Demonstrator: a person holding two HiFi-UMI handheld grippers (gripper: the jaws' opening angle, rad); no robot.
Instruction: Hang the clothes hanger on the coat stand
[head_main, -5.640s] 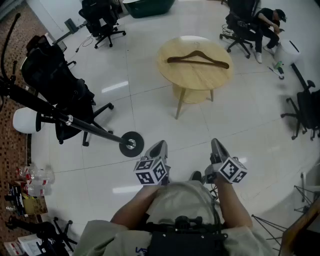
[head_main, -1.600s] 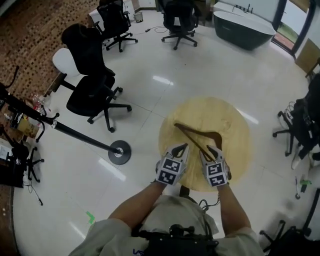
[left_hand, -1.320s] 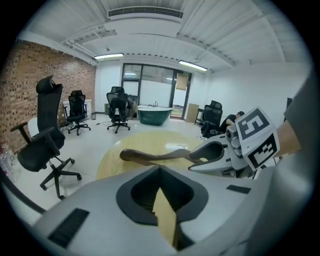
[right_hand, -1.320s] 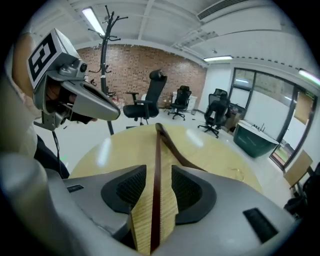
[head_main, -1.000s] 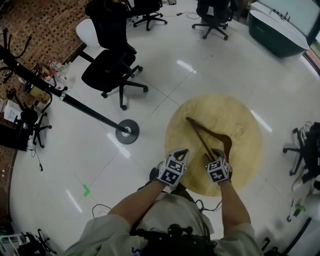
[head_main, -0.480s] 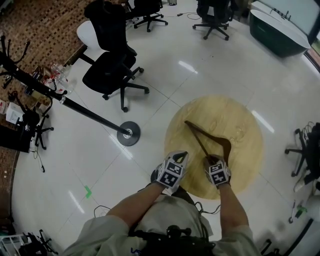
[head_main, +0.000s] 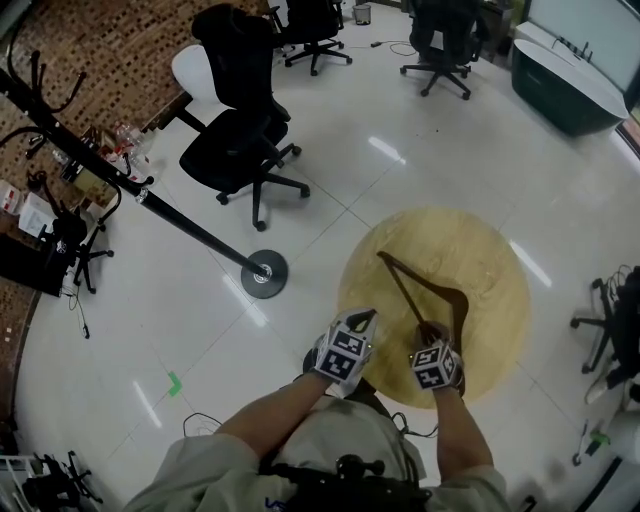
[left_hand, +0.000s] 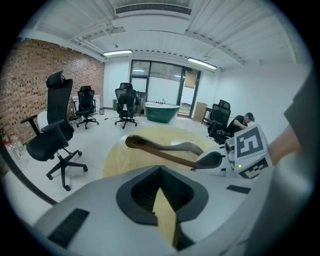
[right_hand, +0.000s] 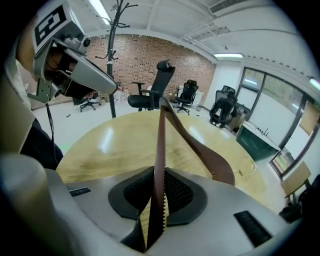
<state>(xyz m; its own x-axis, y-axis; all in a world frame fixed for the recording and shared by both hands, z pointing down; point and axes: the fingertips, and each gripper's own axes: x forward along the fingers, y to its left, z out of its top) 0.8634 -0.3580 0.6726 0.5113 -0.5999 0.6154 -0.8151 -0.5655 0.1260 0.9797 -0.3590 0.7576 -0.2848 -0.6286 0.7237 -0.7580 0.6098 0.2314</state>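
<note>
While the left hand-held gripper (head_main: 364, 318) sits closed and empty, the right hand-held gripper (head_main: 431, 328), jaws just closing, pinches the dark curved wooden hanger's (head_main: 403, 291) thin bar over the round pale-wood counter (head_main: 490, 290). Hook's hard to spot, and the black coat stand (head_main: 264, 273) has its top cut off.

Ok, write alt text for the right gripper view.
The right hand-held gripper, its jaws having just been closing, clamps the bar of a brown wooden hanger over a round wooden table. The left hand-held gripper shows upper left, a coat stand behind.
</note>
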